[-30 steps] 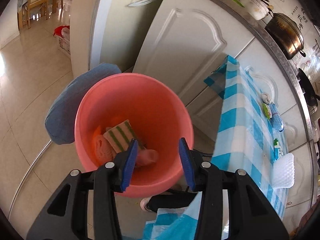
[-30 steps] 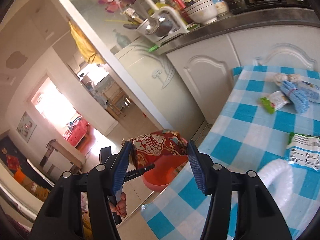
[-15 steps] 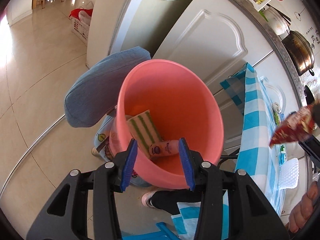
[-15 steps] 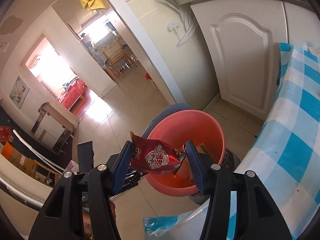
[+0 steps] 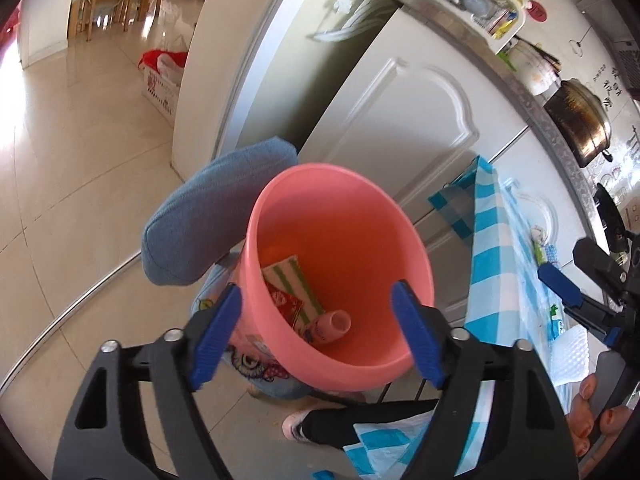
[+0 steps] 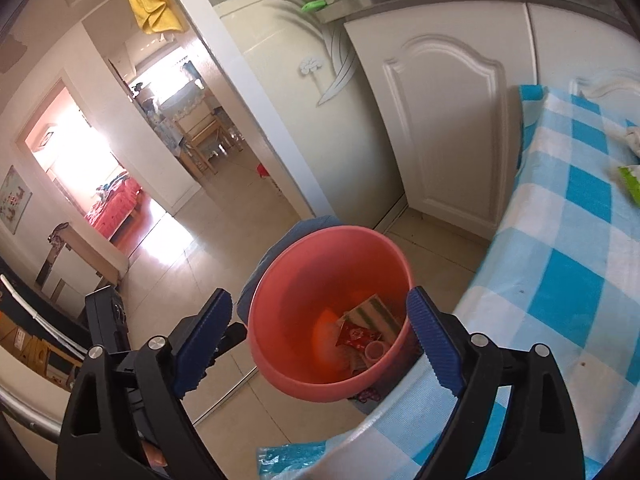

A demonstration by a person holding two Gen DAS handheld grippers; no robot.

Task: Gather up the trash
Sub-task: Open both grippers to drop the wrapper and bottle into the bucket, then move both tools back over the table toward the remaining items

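Tiled kitchen floor runs past white cabinet doors toward a bright doorway with wooden chairs beyond. One pink bin stands on the floor beside one counter draped in a blue-and-white checked cloth; a blue padded cushion sits just behind the bin.

Inside the bin lie four visible pieces of trash: one green-striped packet, one red wrapper lying on it, one small pink bottle on its side nearest the lower wall, and one orange piece seen only from the right wrist view. On the counter remain a green packet, a white crumpled scrap, and a white foam net; other bits farther along are too small to name.

Both grippers hover above the bin. The left gripper has its fingers wide apart with nothing between them, and the bottle and wrapper show through the gap, down in the bin. The right gripper also has its fingers spread and holds nothing; the bin's mouth fills the gap, and the red wrapper lies at the bottom, well below the tips. In the left wrist view the right gripper shows at the far right edge, over the counter's edge, with the hand gripping its handle.
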